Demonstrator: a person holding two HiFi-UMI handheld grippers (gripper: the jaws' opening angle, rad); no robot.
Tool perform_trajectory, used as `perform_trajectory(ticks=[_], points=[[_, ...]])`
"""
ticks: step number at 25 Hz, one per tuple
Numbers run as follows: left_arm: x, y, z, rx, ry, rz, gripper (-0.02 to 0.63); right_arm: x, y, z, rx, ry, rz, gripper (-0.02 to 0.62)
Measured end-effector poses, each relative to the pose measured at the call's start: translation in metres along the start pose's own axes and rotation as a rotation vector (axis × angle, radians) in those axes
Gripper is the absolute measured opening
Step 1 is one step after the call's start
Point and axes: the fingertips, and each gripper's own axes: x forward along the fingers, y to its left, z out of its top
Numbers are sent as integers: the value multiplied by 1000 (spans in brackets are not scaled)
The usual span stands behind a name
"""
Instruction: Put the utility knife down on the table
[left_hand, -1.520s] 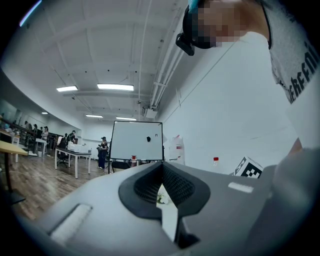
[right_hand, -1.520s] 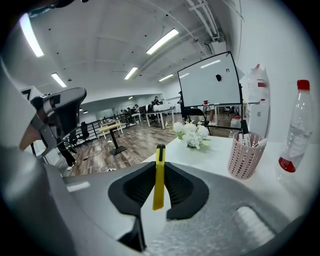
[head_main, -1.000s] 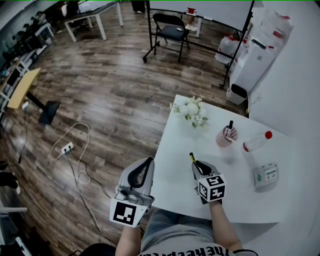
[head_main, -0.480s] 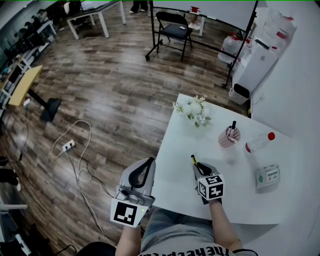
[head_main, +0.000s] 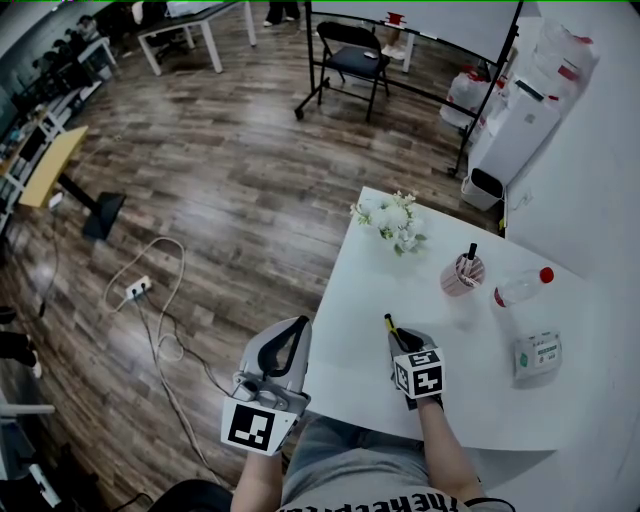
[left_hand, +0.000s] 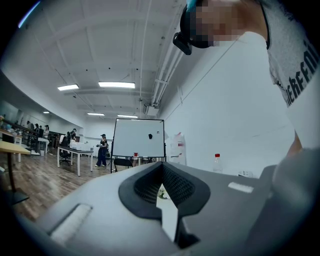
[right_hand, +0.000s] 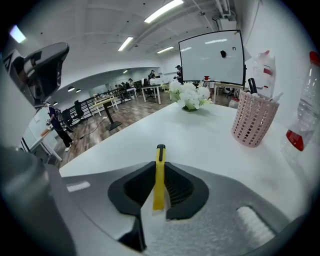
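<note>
Right gripper view shows the right gripper (right_hand: 159, 165) clamped on the yellow utility knife (right_hand: 159, 186) over the table (right_hand: 215, 155), with laying it down and letting go apparently yet to come; the left gripper (left_hand: 161, 167) is closed and empty beside the table.

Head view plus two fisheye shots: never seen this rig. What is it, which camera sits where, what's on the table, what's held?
There is no robot here. A person holds a two-jaw tool in each hand, and the cubes with square markers are part of those tools. The head view comes from a camera on the person's head, looking steeply down. The other two pictures come from a wide-angle camera on each tool, looking along its jaws.

The right tool is shut on a yellow utility knife, held over the white table and not yet laid down. The left tool is beyond the table's edge, over the floor, with its jaws together and nothing in them.

On the table are a flower bunch, a pink pen basket, a red-capped bottle and a small white device.
</note>
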Motion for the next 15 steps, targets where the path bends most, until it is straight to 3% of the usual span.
perform_trajectory(ticks=[15], points=[[-3,-3,-1,5,0,1,15,4,1,-4,-40,20,-16,73]])
